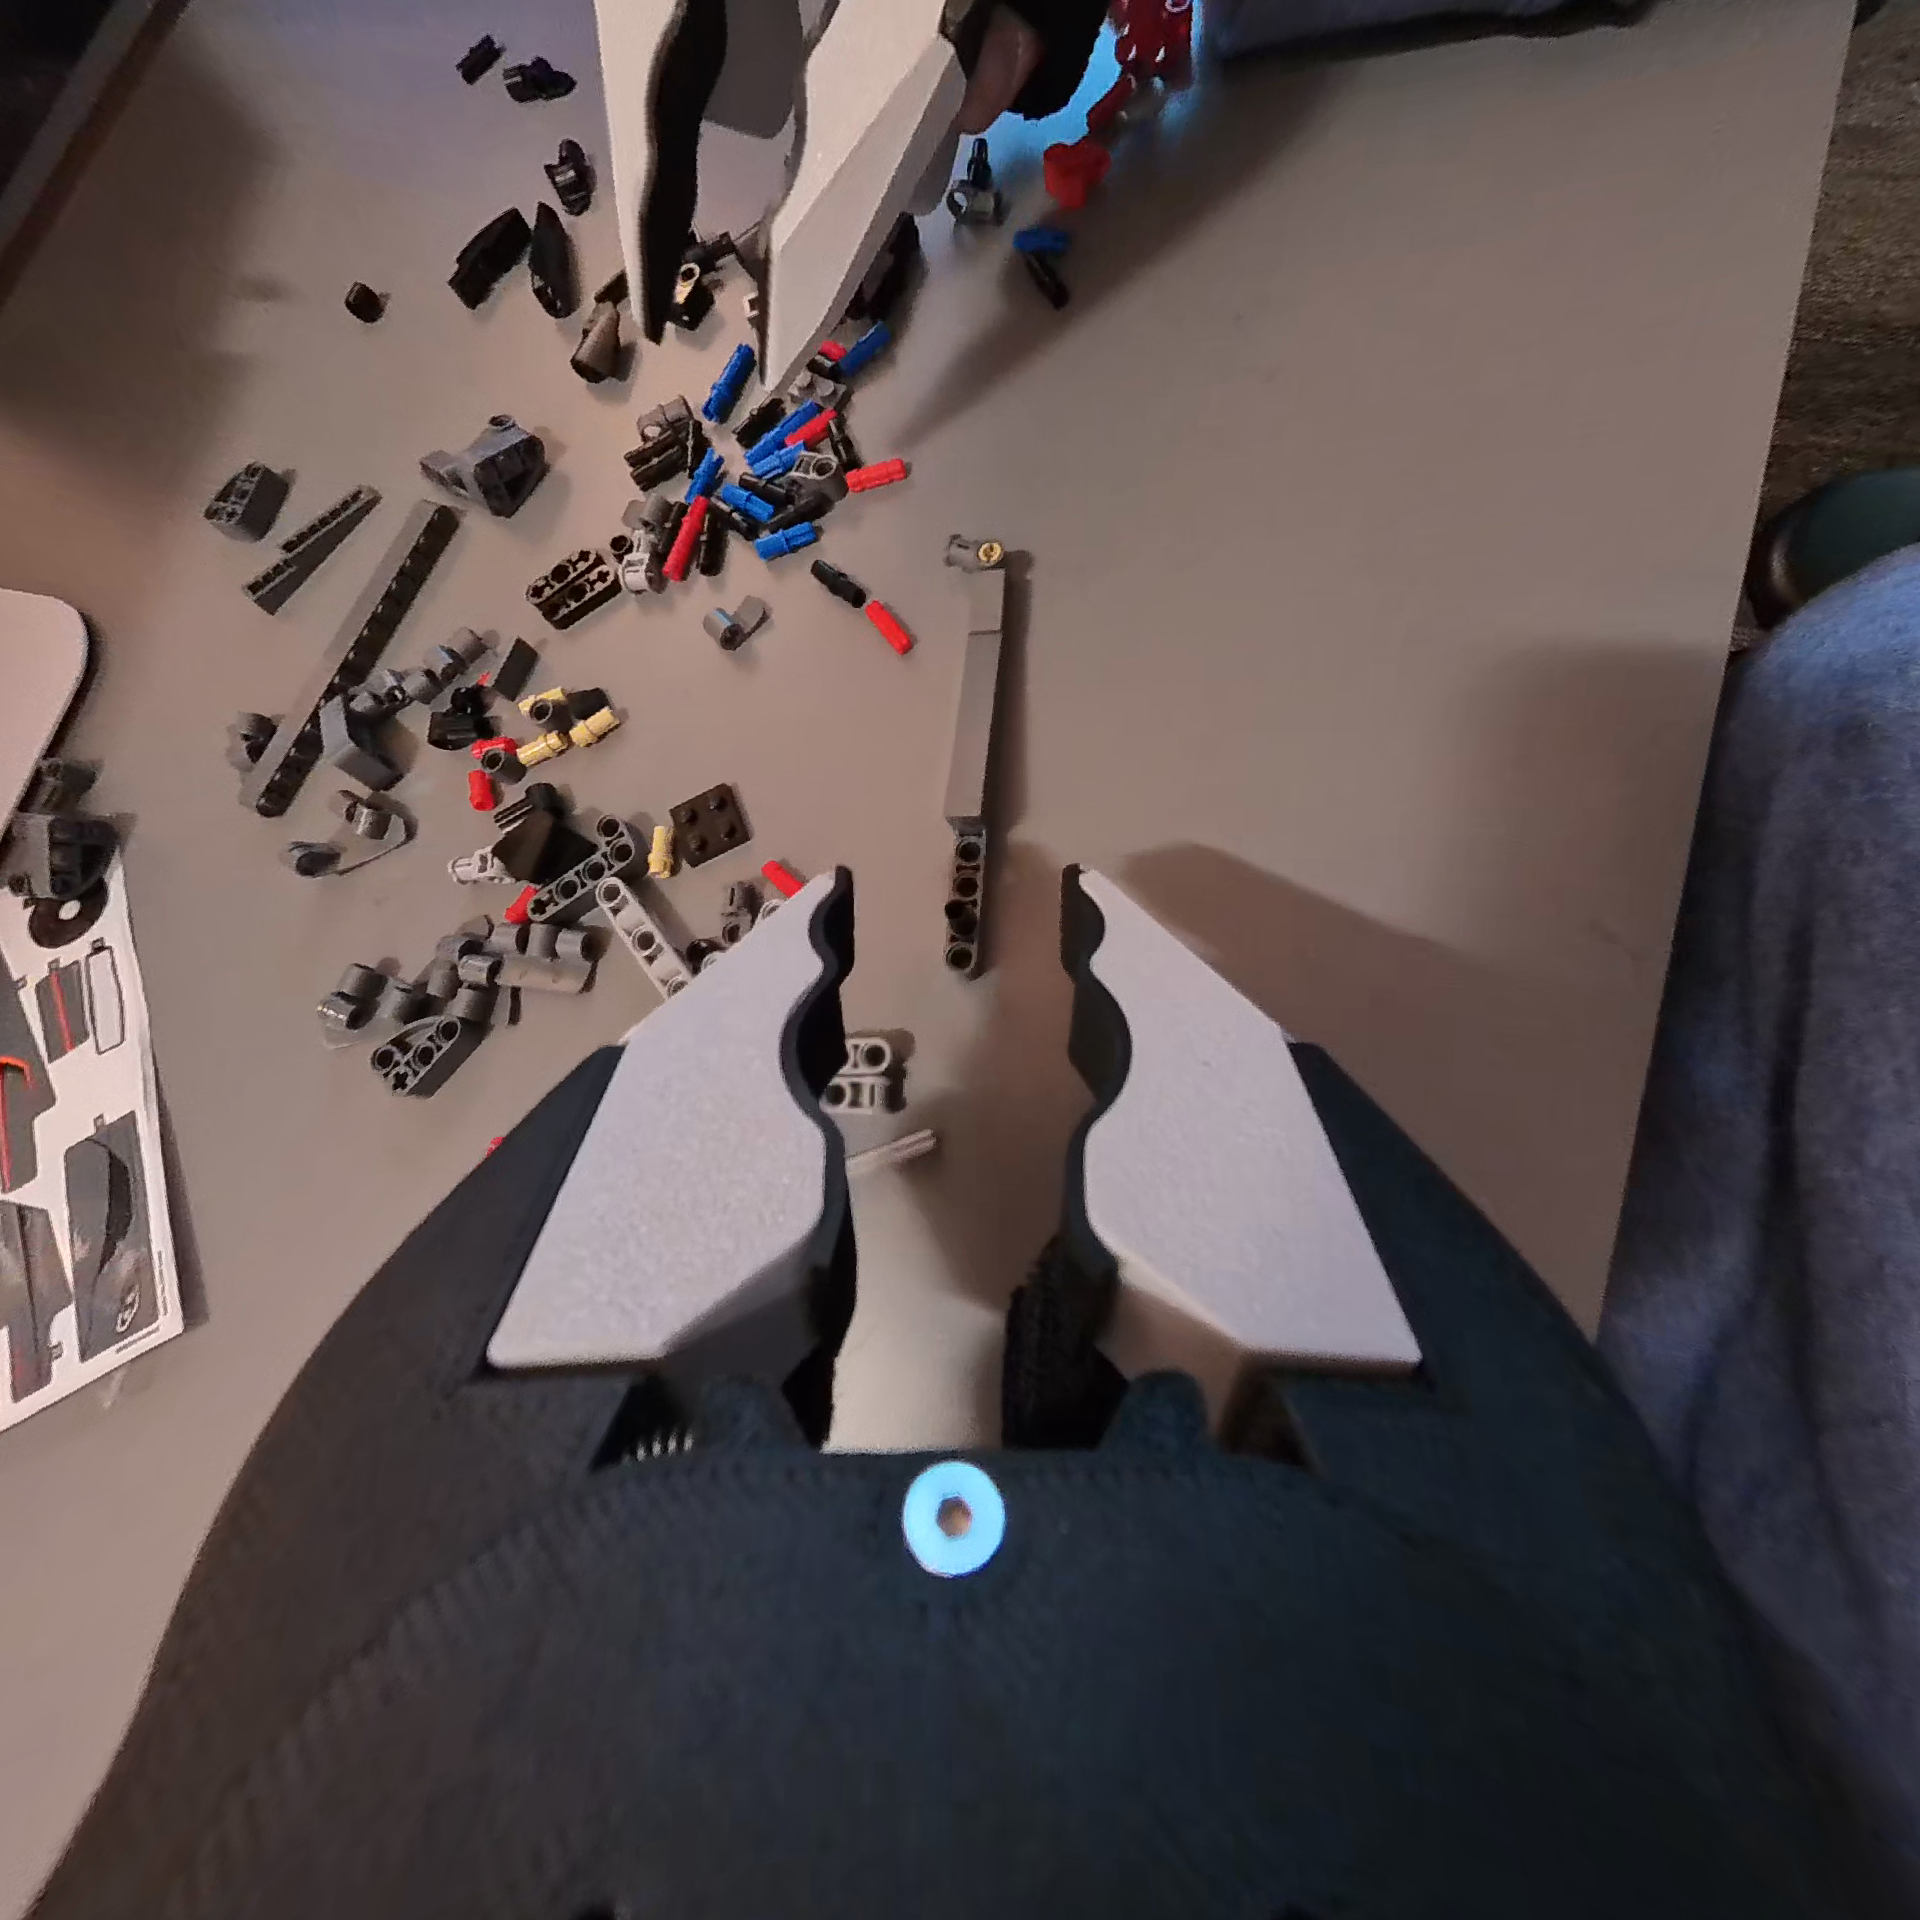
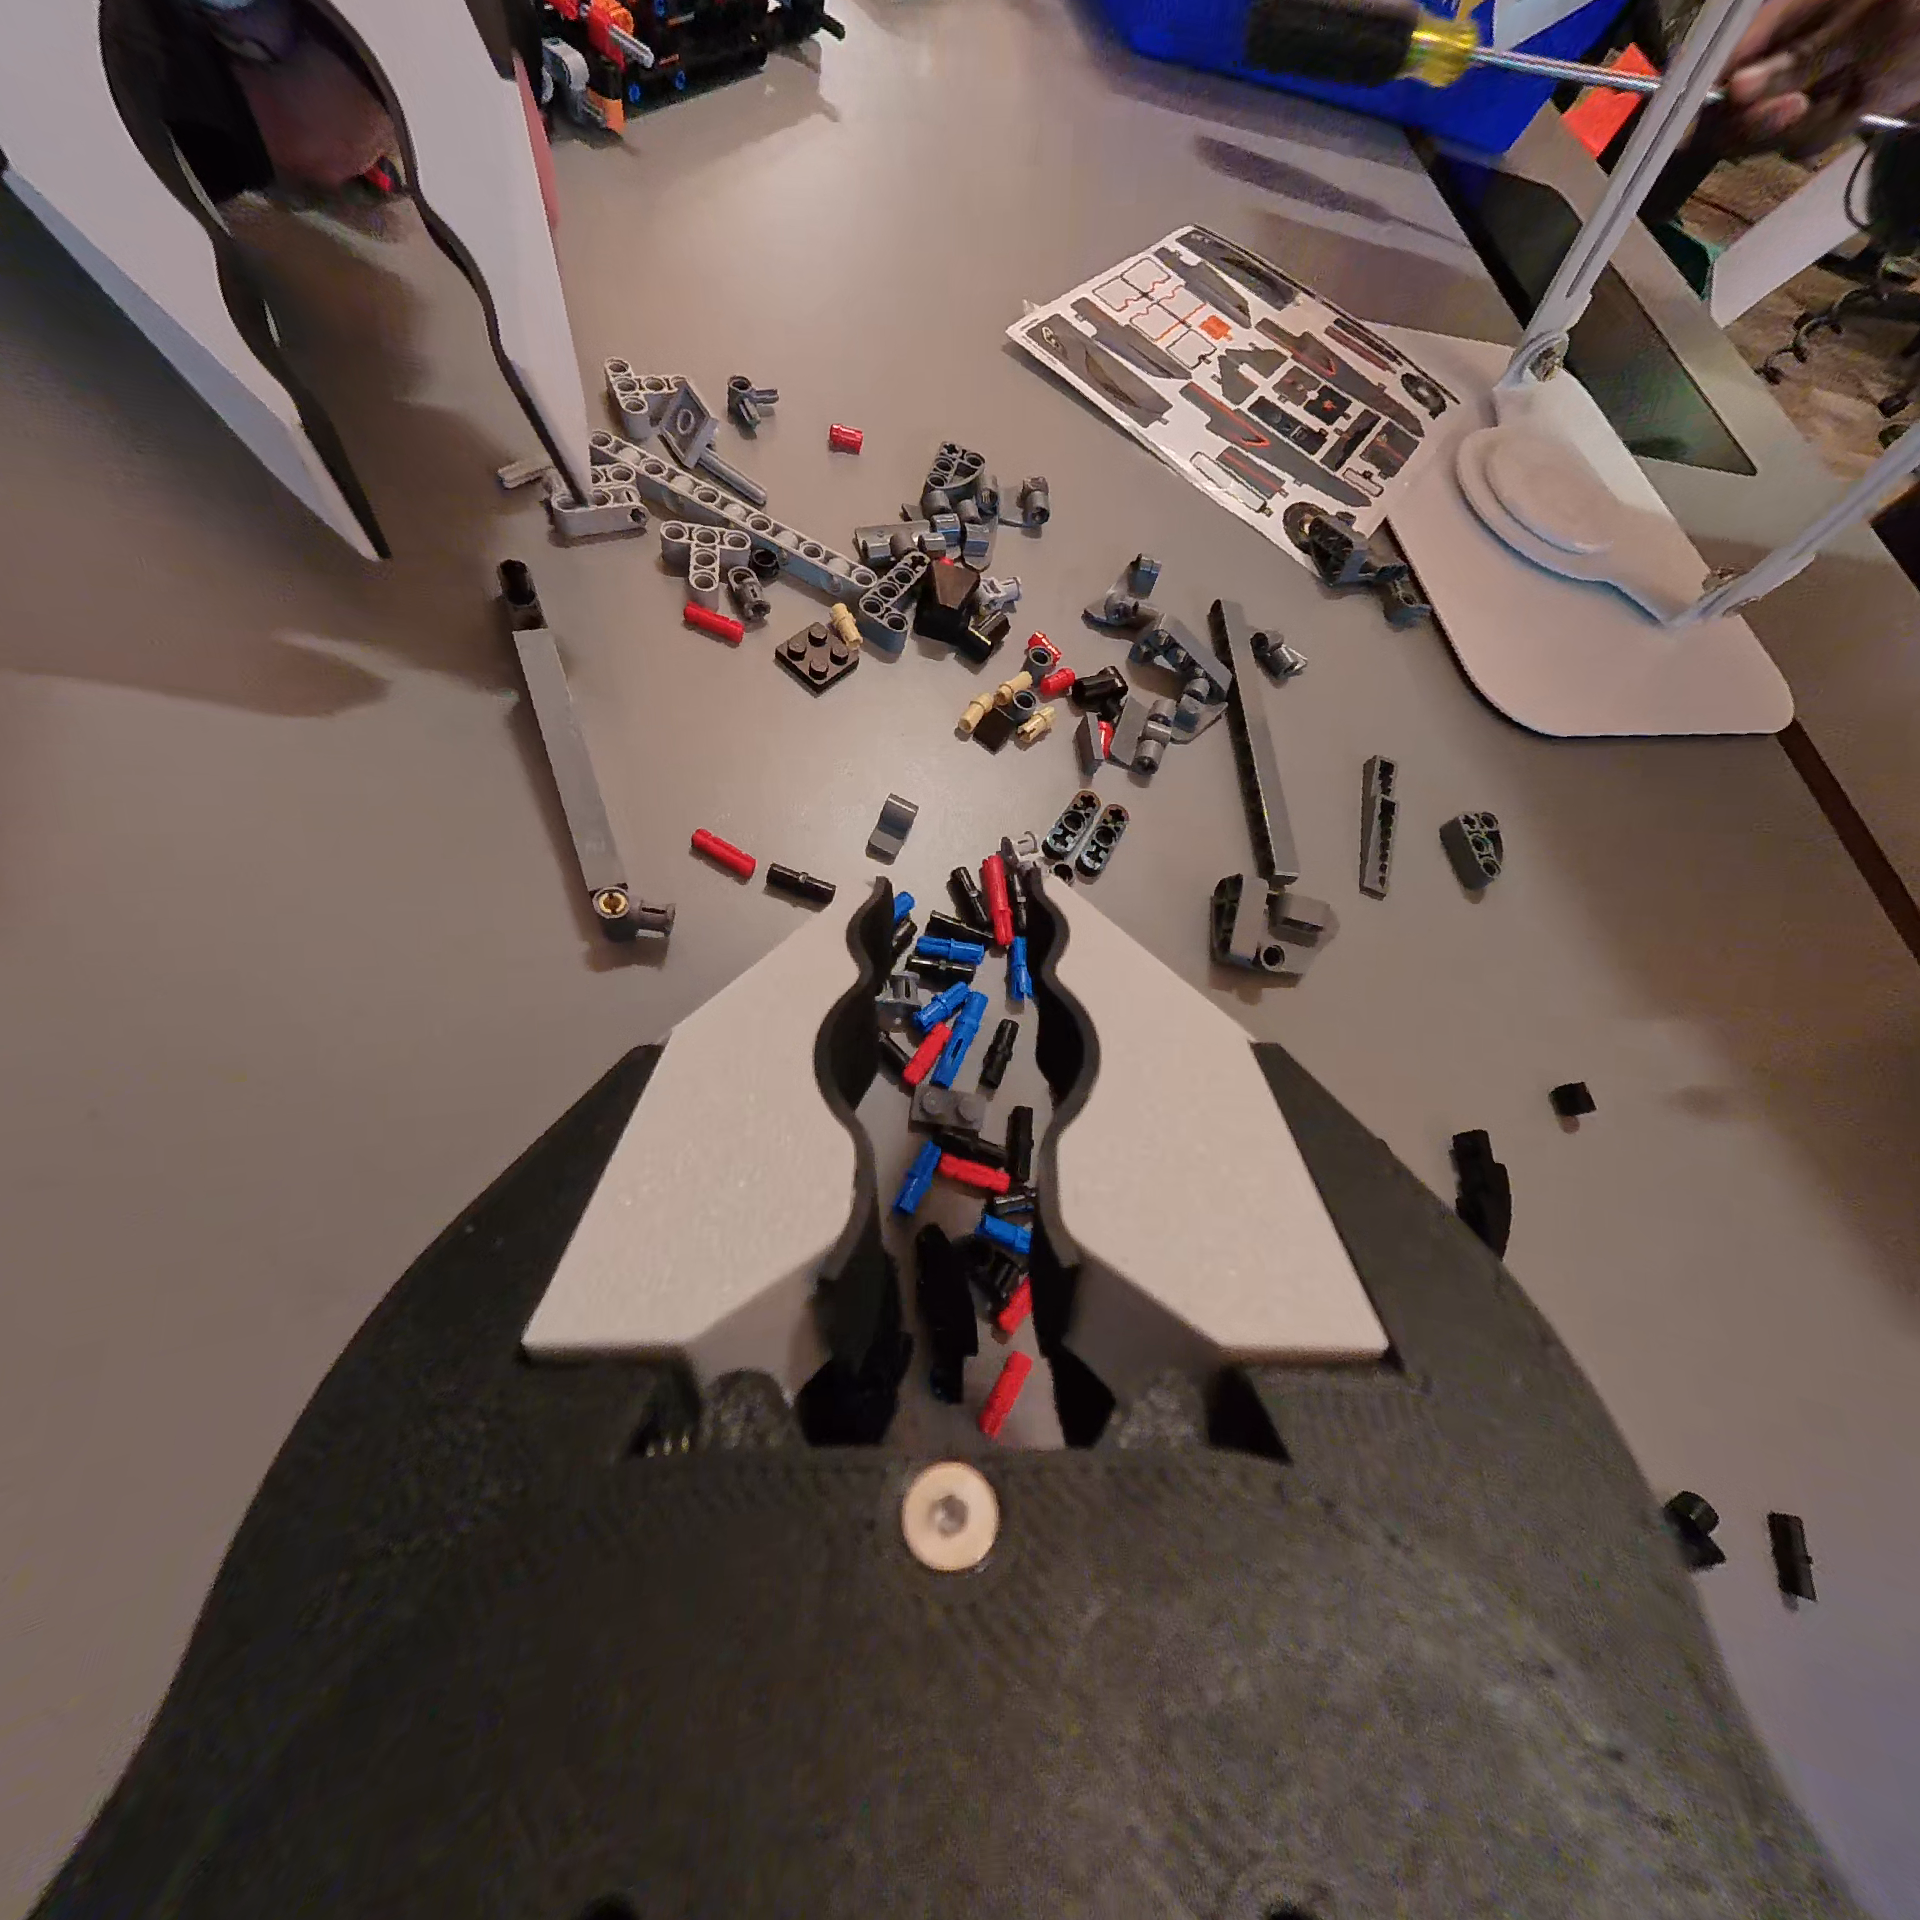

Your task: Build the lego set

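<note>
Watching from the side, my worry is the pin pile (image 2: 961, 1023): those little red, blue and black plastic pegs are round and slick, so the right tongs (image 2: 961, 914), hovering right over them with jaws spread and nothing held, could pinch two at once or flick one across the bench (image 2: 312, 1039). The left tongs (image 1: 956, 883) are also wide open and empty, near the bench's edge beside a long grey beam (image 1: 977, 727). Knock that and it slides easily on the smooth matte top. Other holed grey beams and a glossy sticker sheet (image 2: 1236, 384) lie toward the far side.
</note>
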{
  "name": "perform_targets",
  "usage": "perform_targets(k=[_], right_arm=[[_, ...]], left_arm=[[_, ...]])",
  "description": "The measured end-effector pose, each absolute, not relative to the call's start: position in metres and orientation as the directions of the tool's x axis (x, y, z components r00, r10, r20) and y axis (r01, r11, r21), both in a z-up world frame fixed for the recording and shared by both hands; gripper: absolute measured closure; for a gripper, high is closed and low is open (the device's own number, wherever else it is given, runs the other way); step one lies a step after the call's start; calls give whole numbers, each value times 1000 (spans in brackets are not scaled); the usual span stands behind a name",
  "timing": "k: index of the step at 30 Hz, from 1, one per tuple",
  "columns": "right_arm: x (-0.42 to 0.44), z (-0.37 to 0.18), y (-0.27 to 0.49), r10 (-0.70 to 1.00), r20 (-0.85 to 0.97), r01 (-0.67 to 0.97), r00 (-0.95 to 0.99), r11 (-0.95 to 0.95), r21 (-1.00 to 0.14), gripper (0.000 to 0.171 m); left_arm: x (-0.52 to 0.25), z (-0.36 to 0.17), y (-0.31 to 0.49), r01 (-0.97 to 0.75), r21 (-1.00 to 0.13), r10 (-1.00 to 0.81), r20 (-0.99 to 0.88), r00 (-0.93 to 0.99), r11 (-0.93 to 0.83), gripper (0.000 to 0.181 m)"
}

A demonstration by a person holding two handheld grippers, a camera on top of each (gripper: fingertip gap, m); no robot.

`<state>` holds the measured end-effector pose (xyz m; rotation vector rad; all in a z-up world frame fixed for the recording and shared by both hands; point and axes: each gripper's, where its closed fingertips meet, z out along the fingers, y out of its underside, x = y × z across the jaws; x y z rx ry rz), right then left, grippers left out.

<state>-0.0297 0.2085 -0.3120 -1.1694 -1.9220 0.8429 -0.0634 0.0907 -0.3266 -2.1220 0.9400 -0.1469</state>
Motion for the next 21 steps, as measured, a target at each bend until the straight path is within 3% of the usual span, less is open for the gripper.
perform_targets(k=[1, 11, 21], right_arm=[[-30, -312, 208, 913, 242, 440, -329, 374, -816, 149], [-30, -312, 207, 910, 248, 438, -332, 381, -814, 149], [-31, -311, 203, 903, 262, 433, -340, 398, -809, 149]], left_arm=[[-64, -326, 90, -574, -709, -666, -197, 719, -410, 144], [-98, -295, 79, -553, -722, -585, -253, 770, -416, 144], [-140, -270, 56, -505, -749, -476, -288, 831, -429, 167]])
